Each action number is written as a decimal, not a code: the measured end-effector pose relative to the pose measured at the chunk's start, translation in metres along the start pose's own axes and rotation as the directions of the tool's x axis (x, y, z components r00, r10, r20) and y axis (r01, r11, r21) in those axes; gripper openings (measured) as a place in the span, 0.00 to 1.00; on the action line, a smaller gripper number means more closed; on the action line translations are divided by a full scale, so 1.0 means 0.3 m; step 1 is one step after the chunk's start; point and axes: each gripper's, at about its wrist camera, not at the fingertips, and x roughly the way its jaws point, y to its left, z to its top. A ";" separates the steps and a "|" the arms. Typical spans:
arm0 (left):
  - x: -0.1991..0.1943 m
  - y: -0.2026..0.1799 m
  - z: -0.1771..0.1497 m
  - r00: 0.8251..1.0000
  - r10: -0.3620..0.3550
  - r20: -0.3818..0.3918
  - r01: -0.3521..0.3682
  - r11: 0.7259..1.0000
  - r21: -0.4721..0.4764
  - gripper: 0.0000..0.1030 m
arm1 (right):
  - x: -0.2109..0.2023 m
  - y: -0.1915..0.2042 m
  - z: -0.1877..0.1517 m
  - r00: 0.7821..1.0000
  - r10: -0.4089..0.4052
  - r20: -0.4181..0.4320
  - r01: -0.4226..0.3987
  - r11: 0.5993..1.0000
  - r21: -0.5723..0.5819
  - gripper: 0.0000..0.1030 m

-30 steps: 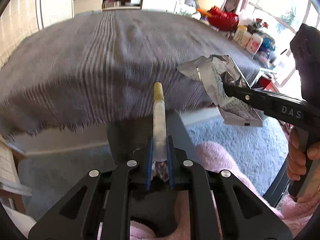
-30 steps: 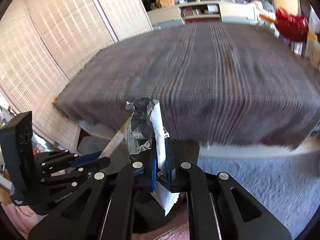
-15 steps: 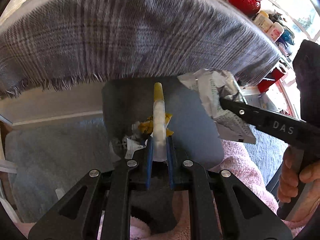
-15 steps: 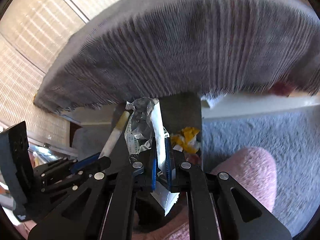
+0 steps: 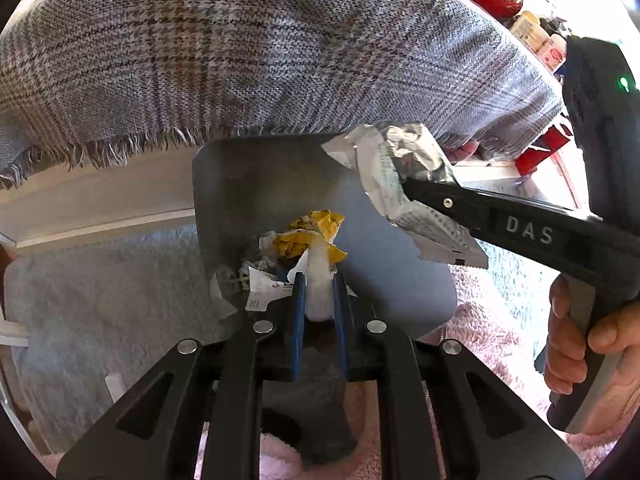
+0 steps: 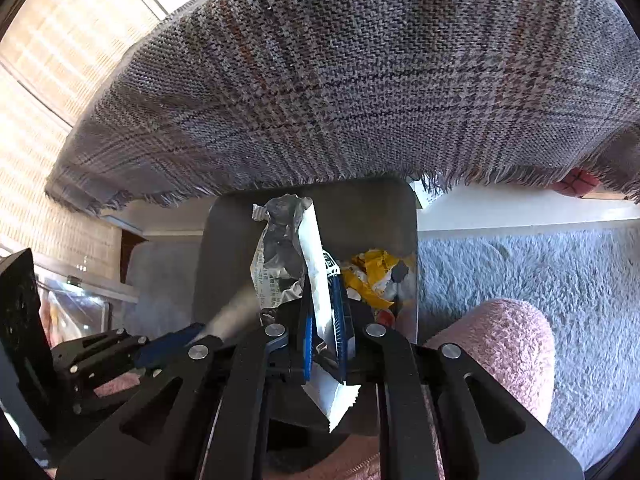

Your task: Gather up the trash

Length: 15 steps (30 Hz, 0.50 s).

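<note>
- Left gripper (image 5: 318, 280) points steeply down over the grey bin (image 5: 240, 184), fingers nearly closed, pinching a white stick (image 5: 318, 276).
- Bin holds yellow scraps (image 5: 308, 232).
- Right gripper (image 6: 322, 316), also angled down, is easing open around a crumpled foil wrapper (image 6: 296, 248) above the bin.

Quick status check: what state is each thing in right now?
Bin: open, trash inside.
Left gripper: shut on stick, over bin.
Stick: held, not yet dropped.
Right gripper: jaws opening, foil wrapper between them.
Foil wrapper: crumpled, above bin.
Yellow wrapper: crumpled, lying in bin.
</note>
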 end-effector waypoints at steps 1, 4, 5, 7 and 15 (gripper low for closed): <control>0.001 -0.002 0.000 1.000 -0.003 0.001 0.003 1.000 -0.002 0.13 | 0.002 0.004 0.004 1.000 0.003 -0.003 -0.003 1.000 -0.001 0.12; -0.003 0.007 0.005 1.000 -0.011 0.005 0.011 1.000 -0.024 0.23 | 0.009 0.011 0.013 1.000 0.008 -0.012 -0.008 1.000 0.001 0.13; -0.008 0.015 0.004 1.000 -0.010 0.007 0.010 1.000 -0.029 0.25 | 0.012 0.008 0.016 1.000 0.007 -0.011 -0.007 1.000 0.006 0.14; -0.014 0.022 0.004 1.000 -0.004 0.010 0.004 0.999 -0.037 0.30 | 0.006 0.010 0.021 1.000 0.010 -0.001 -0.010 1.000 0.017 0.47; -0.060 0.020 0.018 0.998 0.026 0.051 -0.024 0.999 -0.029 0.66 | -0.078 0.013 0.028 0.995 -0.040 0.093 0.038 0.999 0.015 0.84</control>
